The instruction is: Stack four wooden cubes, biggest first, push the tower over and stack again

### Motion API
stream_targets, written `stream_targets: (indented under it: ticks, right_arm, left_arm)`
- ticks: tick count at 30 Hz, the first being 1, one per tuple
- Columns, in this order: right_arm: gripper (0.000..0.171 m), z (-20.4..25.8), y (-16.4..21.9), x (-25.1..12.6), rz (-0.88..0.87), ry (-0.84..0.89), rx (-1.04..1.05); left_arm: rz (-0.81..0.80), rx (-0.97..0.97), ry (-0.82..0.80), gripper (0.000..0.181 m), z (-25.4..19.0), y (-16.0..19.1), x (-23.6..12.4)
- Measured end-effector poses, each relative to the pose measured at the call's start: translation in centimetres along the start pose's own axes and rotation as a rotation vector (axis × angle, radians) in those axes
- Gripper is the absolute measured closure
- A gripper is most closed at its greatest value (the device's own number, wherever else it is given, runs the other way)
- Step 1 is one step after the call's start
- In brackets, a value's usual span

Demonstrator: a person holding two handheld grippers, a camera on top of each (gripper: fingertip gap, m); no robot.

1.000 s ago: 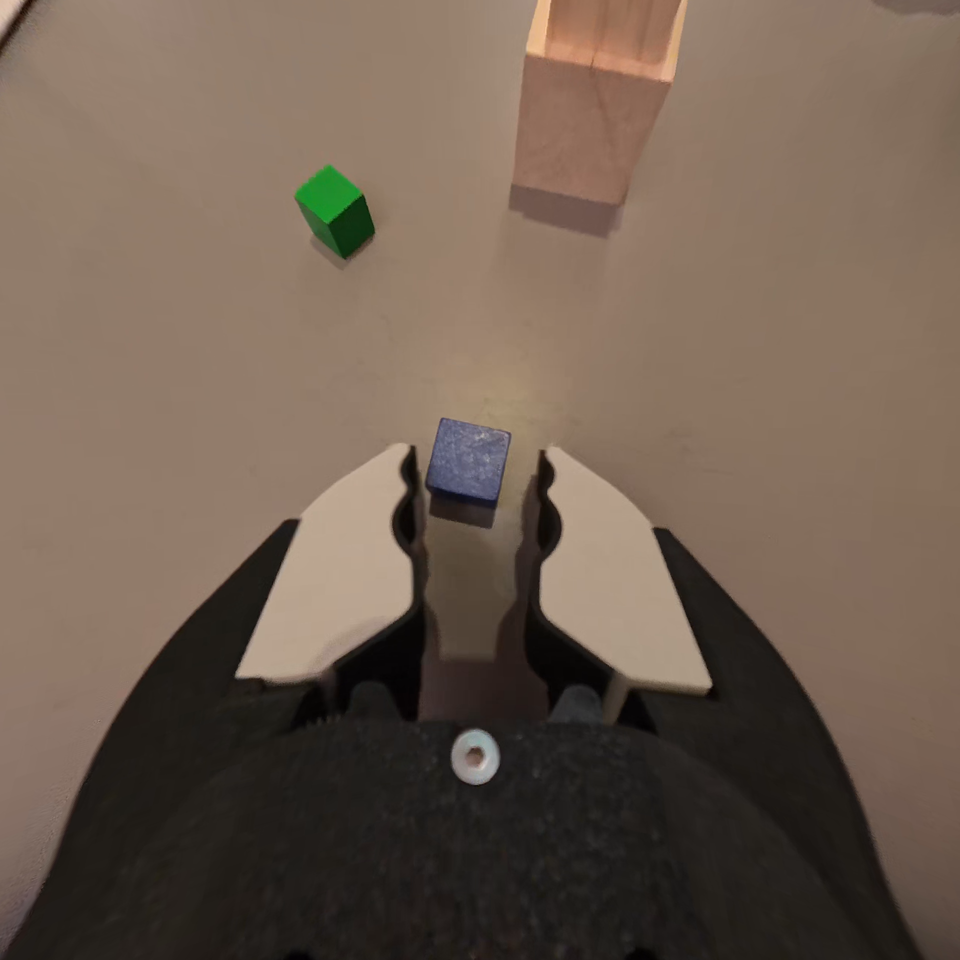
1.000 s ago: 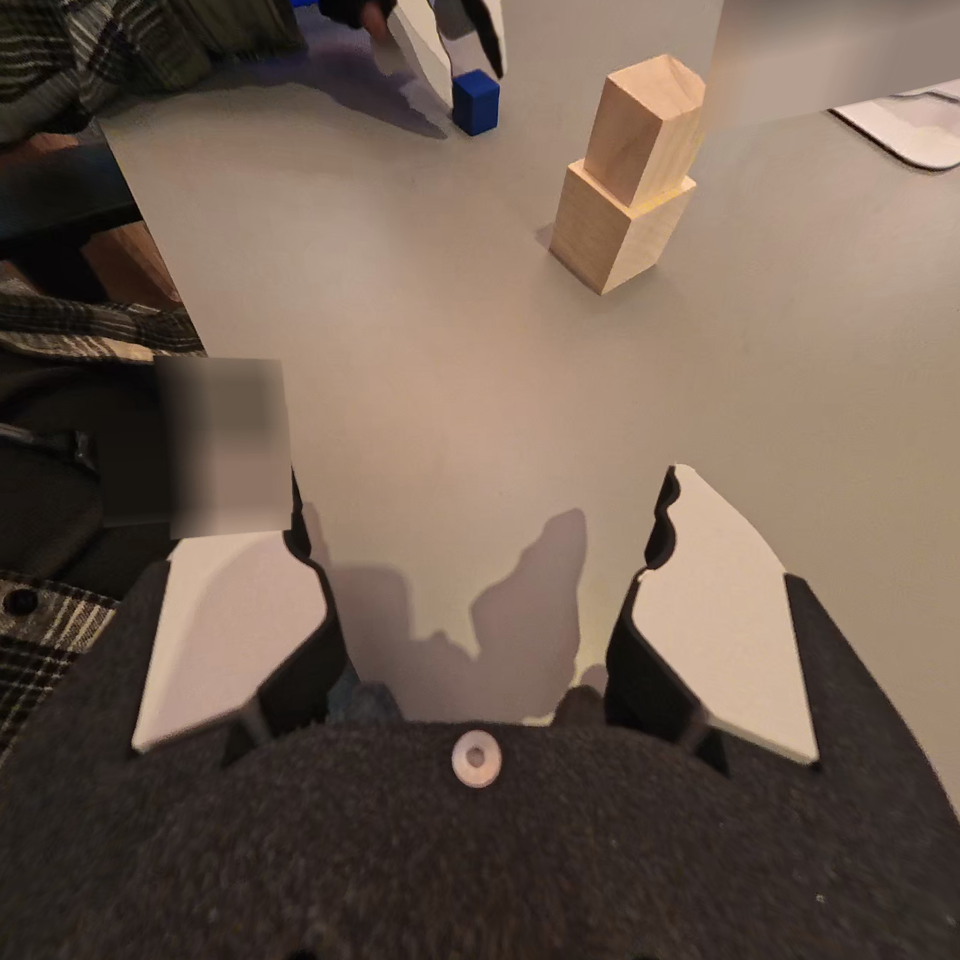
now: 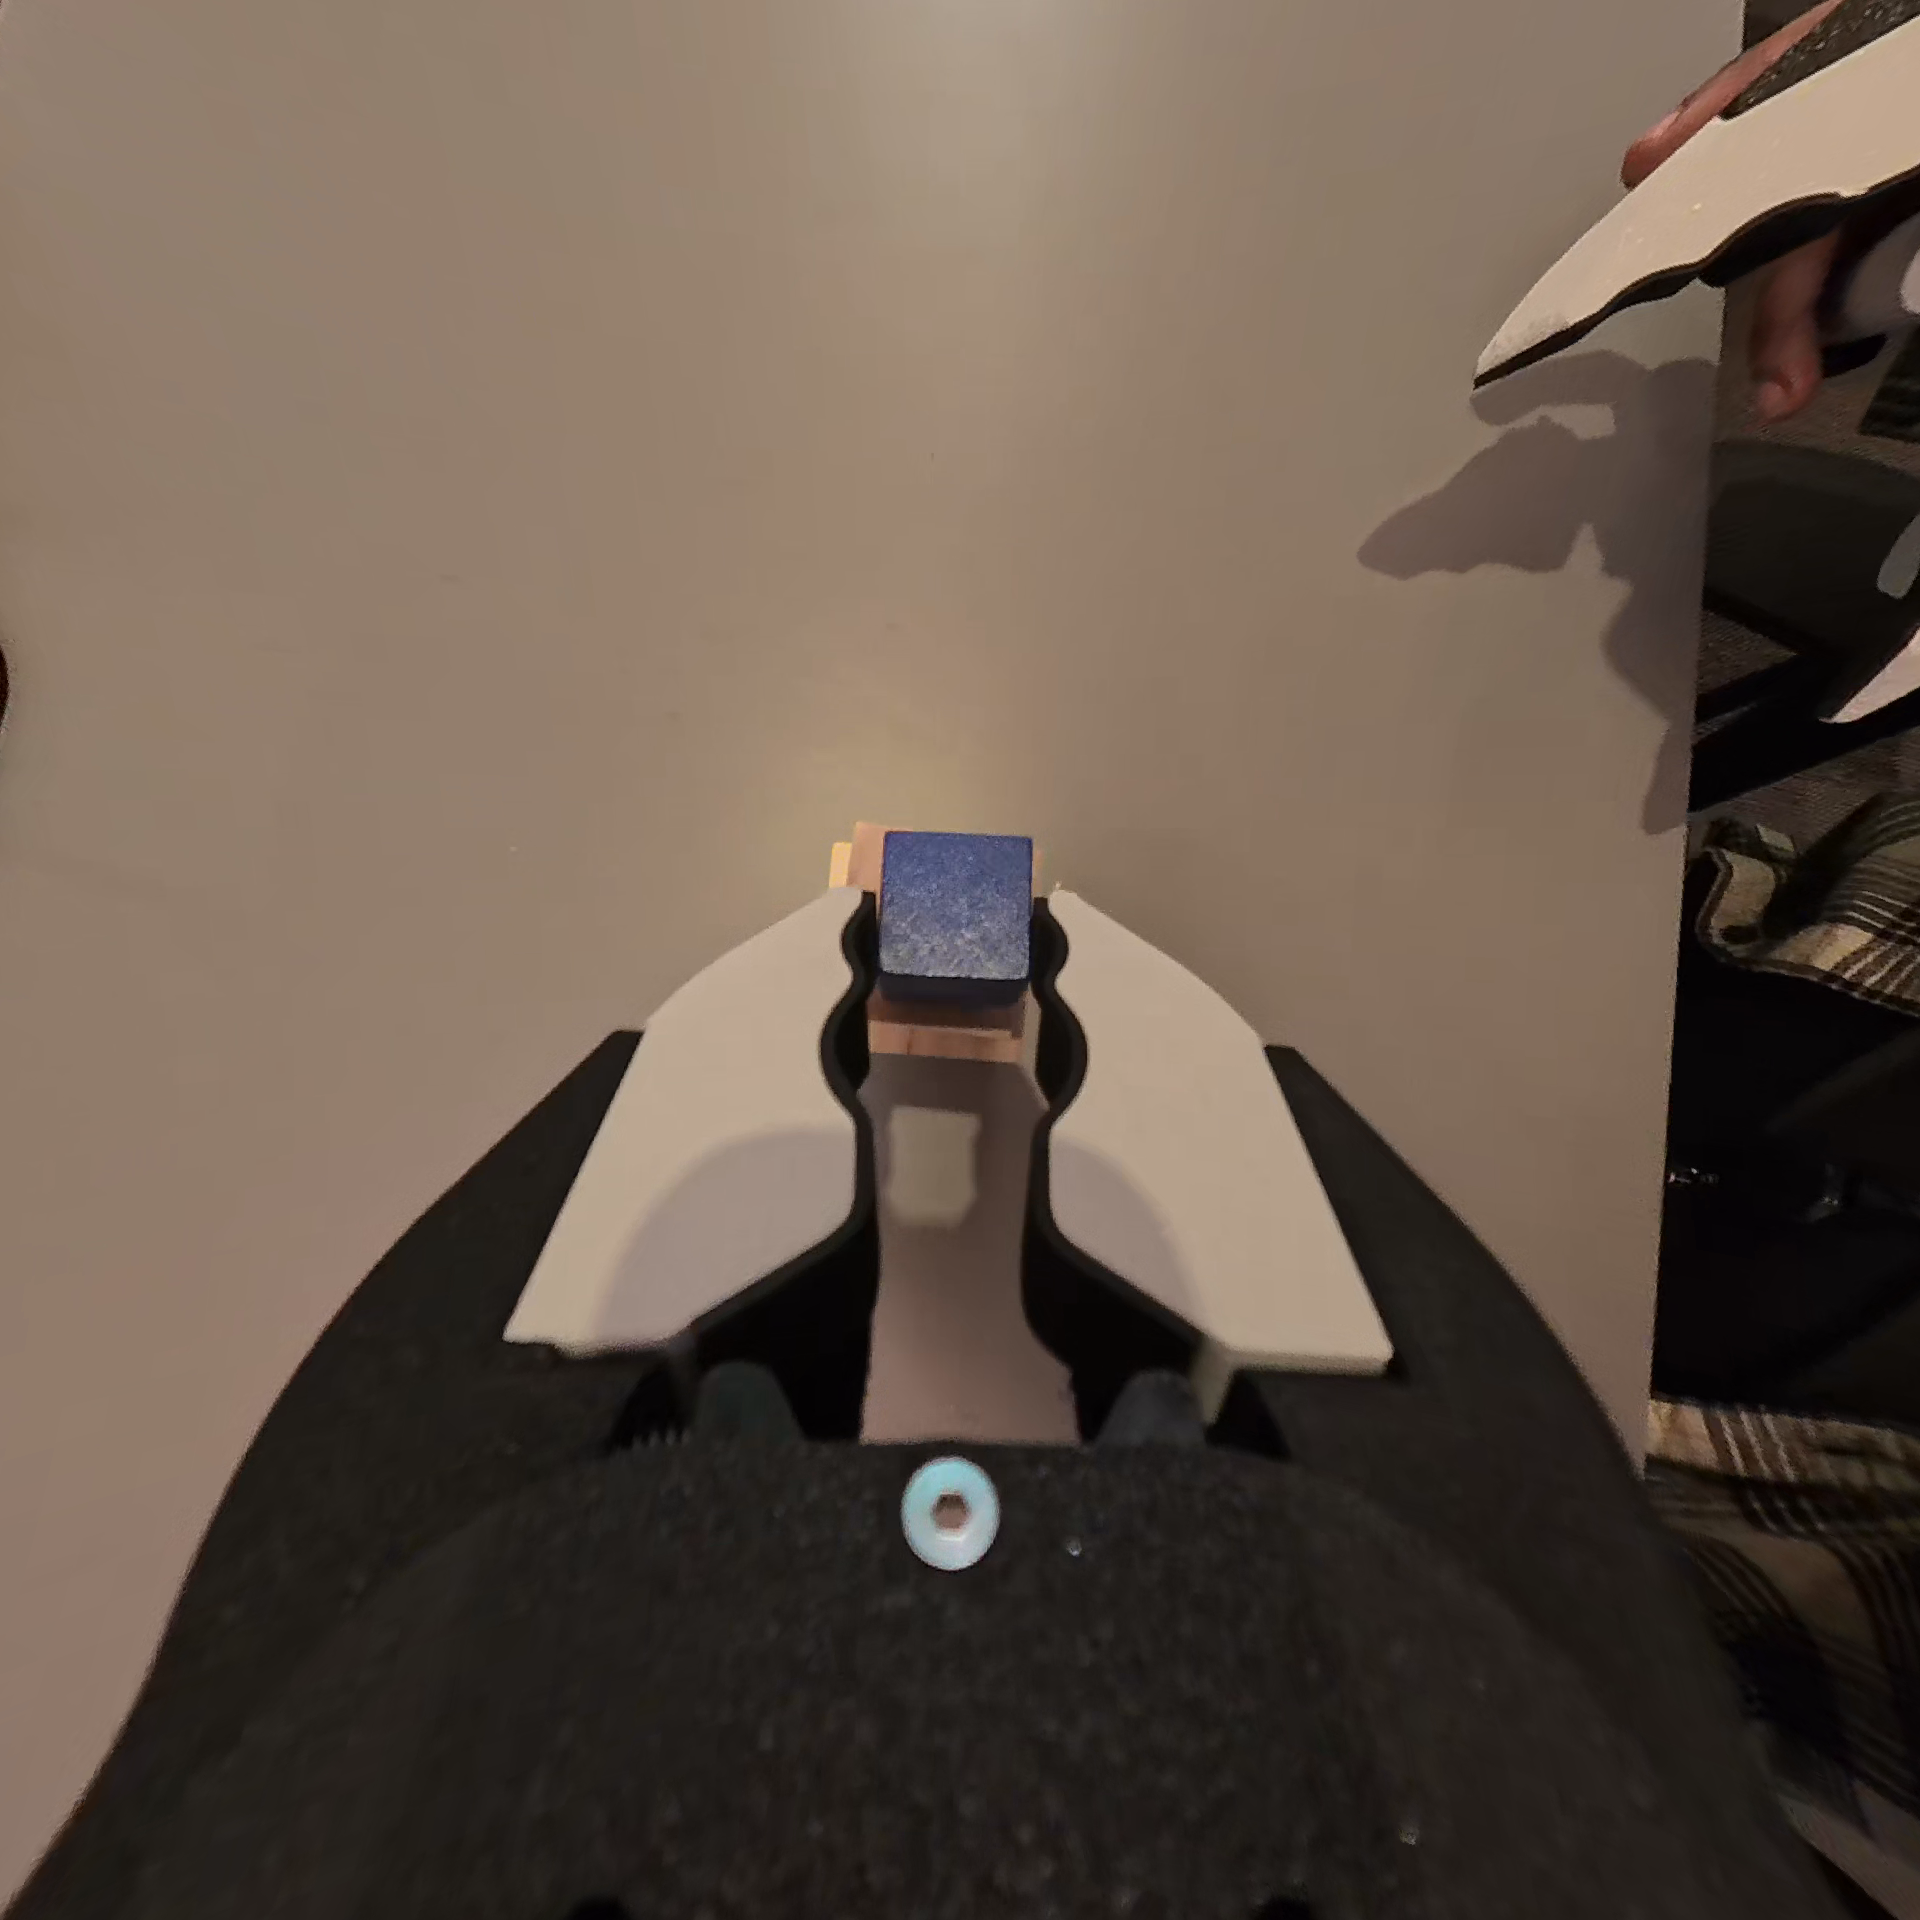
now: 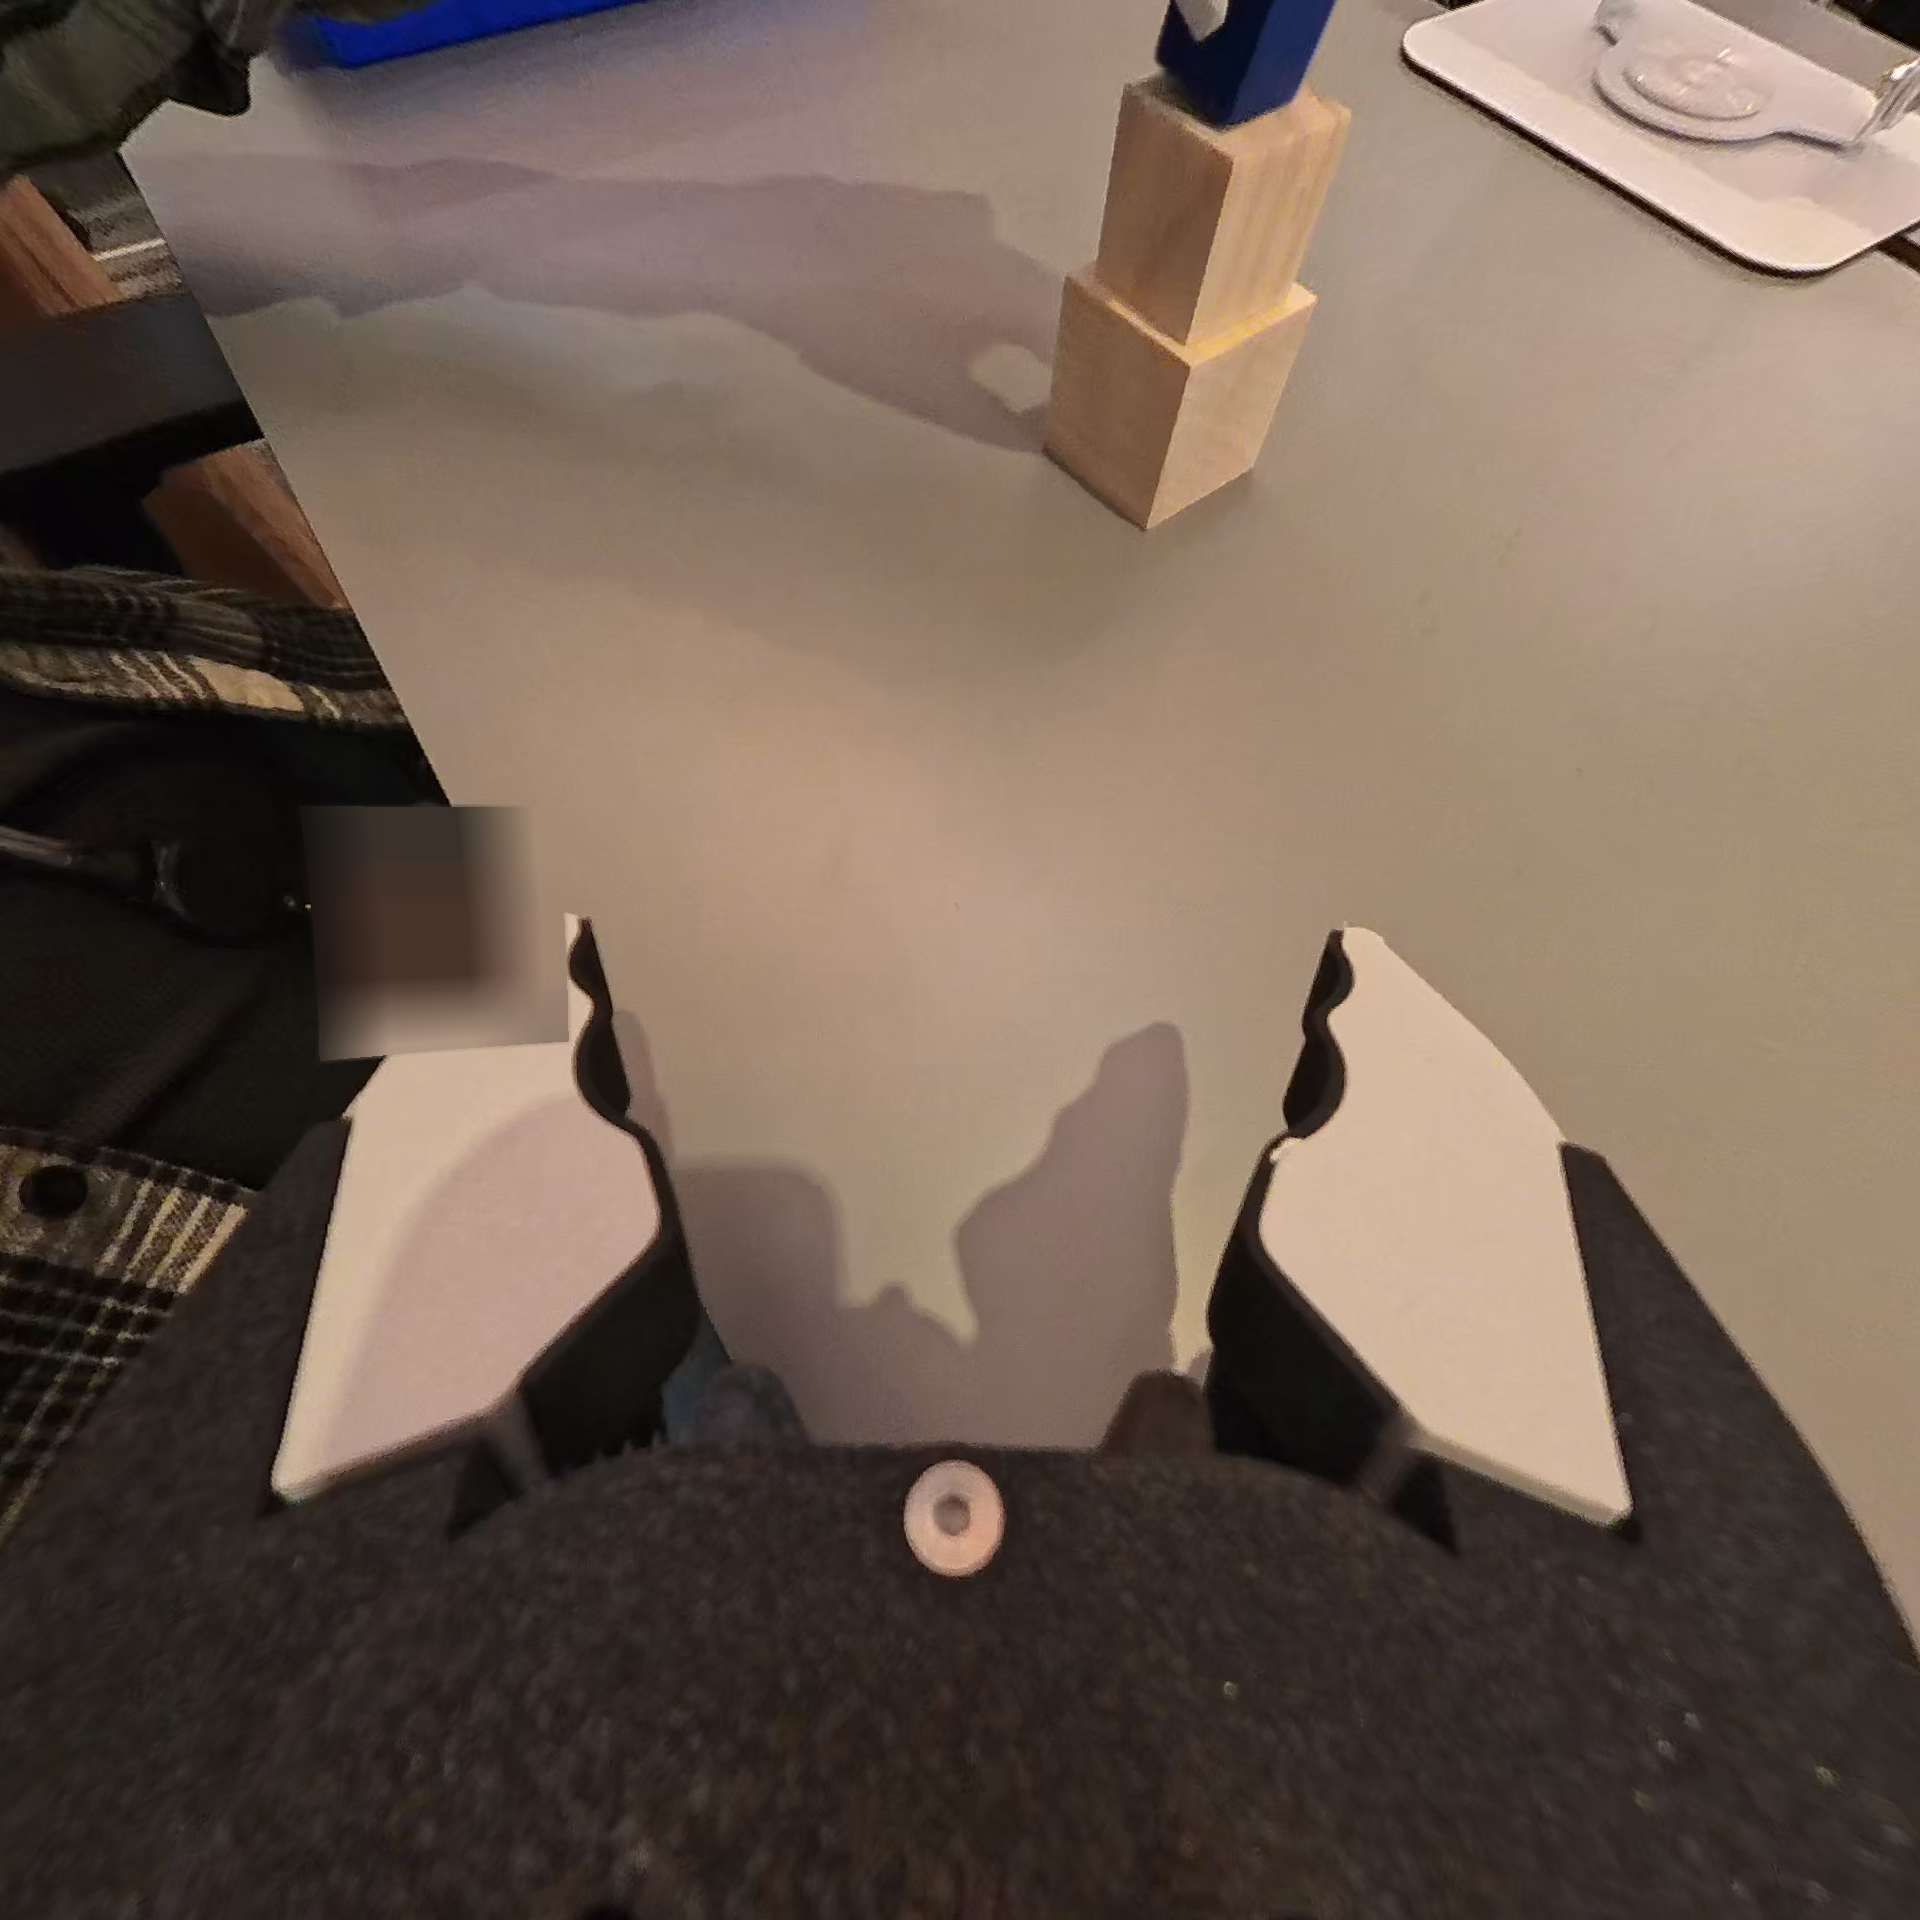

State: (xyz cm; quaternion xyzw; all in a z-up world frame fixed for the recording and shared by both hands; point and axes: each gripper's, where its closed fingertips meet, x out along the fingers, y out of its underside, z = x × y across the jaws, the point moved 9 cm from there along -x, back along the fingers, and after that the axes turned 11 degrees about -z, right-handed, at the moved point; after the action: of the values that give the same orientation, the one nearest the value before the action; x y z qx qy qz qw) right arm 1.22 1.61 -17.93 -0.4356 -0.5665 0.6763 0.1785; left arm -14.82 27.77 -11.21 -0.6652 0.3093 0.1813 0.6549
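**A:** Which step are we on?

**B:** Third cube, by my read. Left gripper (image 3: pixel 956 914) is clamped on the blue cube (image 3: pixel 956 914), held directly over the two-cube tower. In the left wrist view only slivers of pale wood show around & under the blue. In the right wrist view the tower sits at 1 o'clock: big wooden cube (image 4: pixel 1164 405) on the table, smaller wooden cube (image 4: pixel 1216 197) on it, twisted a bit off square. Blue cube at the very top edge, at or just above the tower top; can't tell if it's touching.

**A:** Right gripper?

**B:** Right gripper (image 4: pixel 961 1023) has jaws spread wide, nothing btwn them, low over the table (image 4: pixel 935 675) nr the front edge, well apart from the tower.

**A:** Next move?

**B:** Prob. seat the blue cube flat & centred, then release w/o nudging. The twisted 2nd cube leaves less margin. A 4th cube isn't in either view.

**A:** Surface, room?

**B:** Plain matte grey table, warm dim light, soft shadows. White tray (image 4: pixel 1662 145) w/ clear items at 2 o'clock. Person in plaid clothing (image 4: pixel 156 665) at 9 o'clock, off the table edge. Dark floor past the table's rt edge in the left view.
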Motion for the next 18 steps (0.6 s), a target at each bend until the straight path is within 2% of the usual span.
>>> stream_targets:
  ticks: [5, 11, 14, 18]
  right_arm:
    - [0.047, 0.0, 0.2, 0.2, 0.001, -0.007, 0.007]
    - [0.046, 0.2, 0.1, 0.1, 0.002, -0.004, 0.006]
    - [0.046, 0.2, 0.1, -0.1, 0.002, -0.002, 0.007]
    - [0.046, 0.3, 0.0, 0.2, 0.002, -0.013, 0.003]
  left_arm:
    - [-0.021, -0.002, 0.015, 0.153, 0.0, 0.3, 0.2]
    - [-0.115, 0.01, -0.043, 0.123, 1.2, 0.7, -2.4]
    - [-0.149, 0.058, -0.091, 0.12, 3.4, 2.4, -4.5]
    - [-0.081, 0.099, -0.005, 0.12, 6.6, 6.1, -4.7]
